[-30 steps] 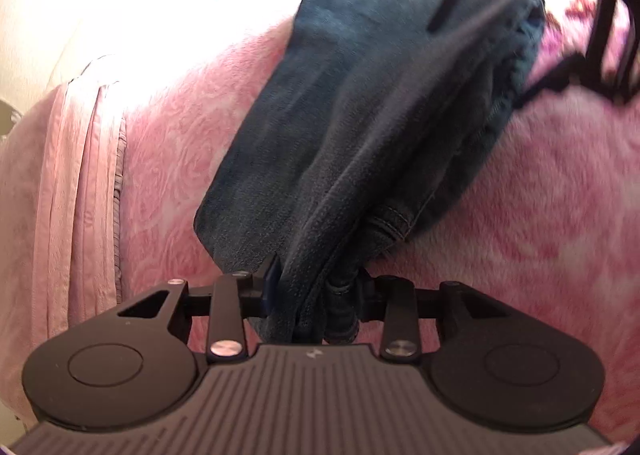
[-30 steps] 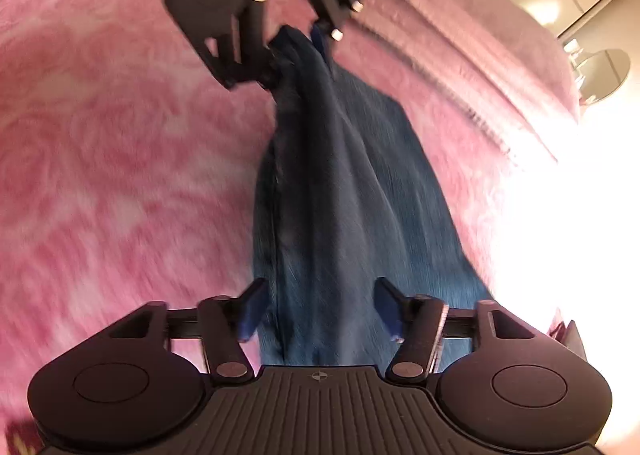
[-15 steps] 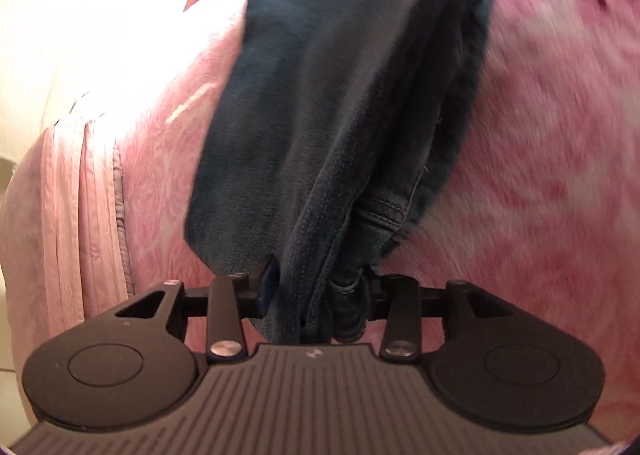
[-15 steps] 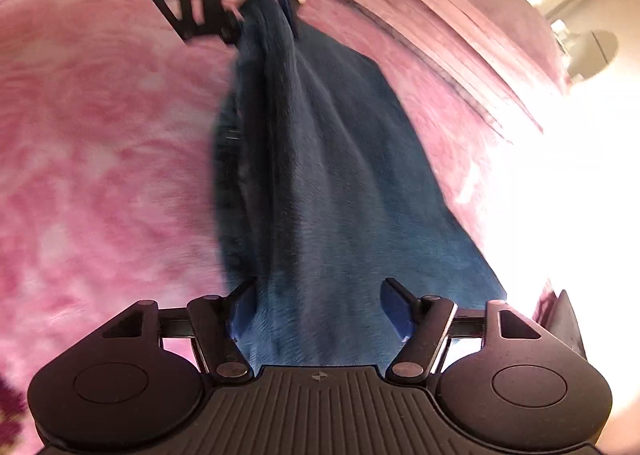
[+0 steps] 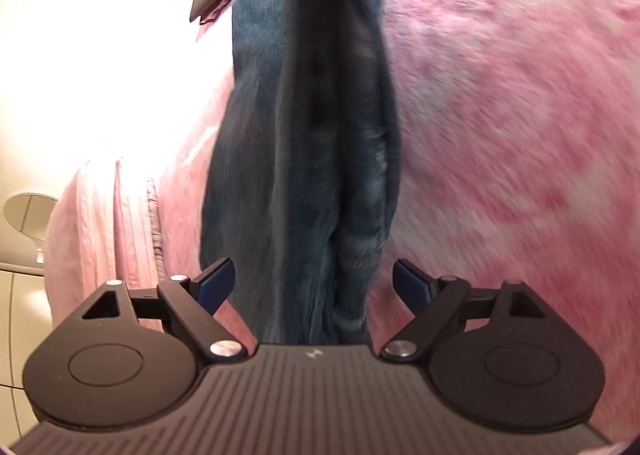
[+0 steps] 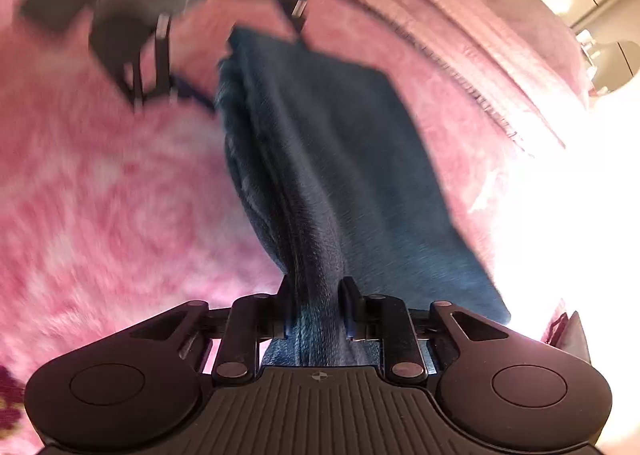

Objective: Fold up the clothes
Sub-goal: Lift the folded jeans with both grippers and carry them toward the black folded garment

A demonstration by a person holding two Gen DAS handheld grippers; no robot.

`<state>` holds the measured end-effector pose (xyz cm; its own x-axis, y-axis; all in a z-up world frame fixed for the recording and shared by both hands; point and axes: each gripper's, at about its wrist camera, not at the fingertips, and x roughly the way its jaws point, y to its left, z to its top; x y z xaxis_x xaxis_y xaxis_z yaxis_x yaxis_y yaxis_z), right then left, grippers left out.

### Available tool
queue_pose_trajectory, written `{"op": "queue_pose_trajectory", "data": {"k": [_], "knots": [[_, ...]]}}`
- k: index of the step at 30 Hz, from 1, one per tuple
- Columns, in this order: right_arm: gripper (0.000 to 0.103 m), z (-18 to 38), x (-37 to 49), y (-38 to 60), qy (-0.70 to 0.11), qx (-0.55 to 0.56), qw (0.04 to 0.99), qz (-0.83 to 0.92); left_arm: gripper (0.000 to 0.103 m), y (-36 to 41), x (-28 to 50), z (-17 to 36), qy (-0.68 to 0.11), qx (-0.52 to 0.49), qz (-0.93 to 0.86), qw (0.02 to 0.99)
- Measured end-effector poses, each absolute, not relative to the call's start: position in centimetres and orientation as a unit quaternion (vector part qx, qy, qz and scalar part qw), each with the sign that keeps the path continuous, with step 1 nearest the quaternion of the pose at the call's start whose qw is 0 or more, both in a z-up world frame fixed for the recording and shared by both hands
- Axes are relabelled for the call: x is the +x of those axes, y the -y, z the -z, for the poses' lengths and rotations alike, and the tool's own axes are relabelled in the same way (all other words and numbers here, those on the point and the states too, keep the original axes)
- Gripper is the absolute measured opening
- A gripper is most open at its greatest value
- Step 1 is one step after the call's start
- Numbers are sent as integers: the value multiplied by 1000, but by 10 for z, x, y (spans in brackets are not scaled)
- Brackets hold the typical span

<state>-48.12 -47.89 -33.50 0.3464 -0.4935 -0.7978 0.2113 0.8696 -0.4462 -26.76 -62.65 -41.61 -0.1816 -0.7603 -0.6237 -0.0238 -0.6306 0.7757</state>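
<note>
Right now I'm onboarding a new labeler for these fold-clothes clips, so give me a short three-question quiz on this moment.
1. True or false: the left hand-held gripper is clamped on the blue jeans.
2. Which hand-held gripper grips the jeans? A) left B) right C) neither
3. Fill in: the jeans lie on a fluffy ____ blanket.

Key:
1. False; its jaws stand wide apart.
2. B; the right hand-held gripper pinches a bunched edge.
3. Pink.
</note>
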Motion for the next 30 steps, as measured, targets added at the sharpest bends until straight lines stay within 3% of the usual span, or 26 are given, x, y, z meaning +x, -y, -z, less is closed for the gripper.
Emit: {"op": "queue_pose_trajectory", "data": {"k": [2,3,4,5,7,10,11,12,14,21,22,26,30], "knots": [[20,311,-484,484,-519,-129,813,229,83,636,-275,418,339,582,684,280],[20,302,-486,485,-516,-128,814,234,76,641,-276,418,337,583,681,288],[20,297,-487,488,-514,-124,815,237,59,645,-278,418,336,583,678,295],[20,293,-488,490,-513,-120,816,239,52,650,-279,415,328,585,679,298],[20,292,-490,491,-512,-115,817,238,42,657,-278,407,297,592,691,289],[23,315,-491,476,-524,-128,810,232,38,657,-276,400,288,595,698,276],[38,324,-491,469,-528,-133,805,234,38,657,-276,398,285,594,701,274],[65,333,-491,462,-533,-137,801,237,38,658,-276,395,282,593,703,272],[75,349,-492,450,-536,-154,794,242,38,659,-277,393,277,594,707,267],[73,382,-488,463,-553,-178,778,240,38,661,-275,384,275,590,715,254],[68,379,-488,468,-554,-181,775,243,38,663,-275,384,274,590,716,252],[30,364,-492,481,-561,-168,777,230,37,663,-277,377,274,594,717,240],[24,323,-496,493,-557,-159,781,233,35,651,-280,345,267,594,725,225]]}}
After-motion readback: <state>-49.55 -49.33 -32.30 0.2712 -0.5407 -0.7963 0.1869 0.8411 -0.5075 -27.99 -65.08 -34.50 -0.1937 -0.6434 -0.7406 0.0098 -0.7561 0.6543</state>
